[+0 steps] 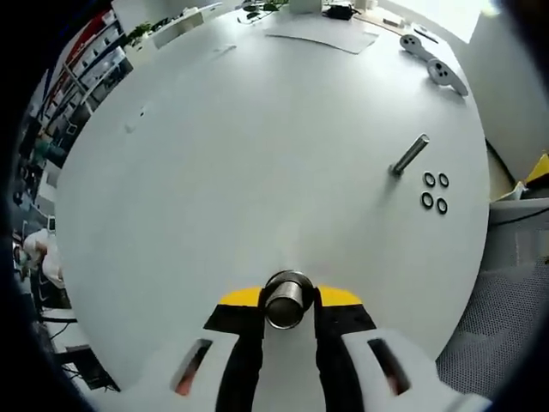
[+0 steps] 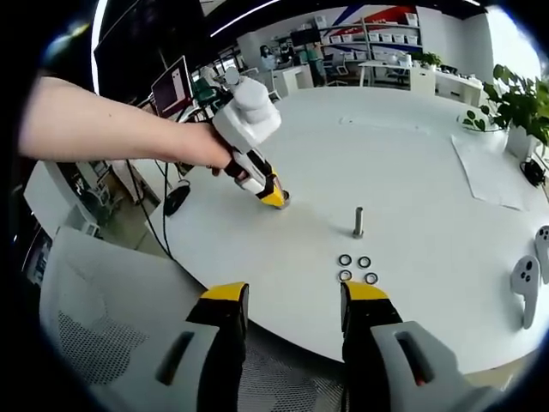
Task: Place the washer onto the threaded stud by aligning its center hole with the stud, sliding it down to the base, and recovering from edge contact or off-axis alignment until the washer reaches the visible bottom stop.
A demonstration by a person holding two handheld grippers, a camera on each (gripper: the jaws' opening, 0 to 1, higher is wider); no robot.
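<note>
A metal sleeve [image 1: 287,299] is clamped in the left tongs [image 1: 288,311] near the worktop [image 1: 257,154], probably to keep it aside, while the right tongs [image 2: 294,300] are held open and empty just before the four washers [image 2: 358,269] lying beside the upright stud [image 2: 358,221].

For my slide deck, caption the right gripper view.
Open right gripper faces four washers beside the threaded stud; left gripper beyond.

Stud [image 1: 409,155] threads (too small) indistinct.
</note>
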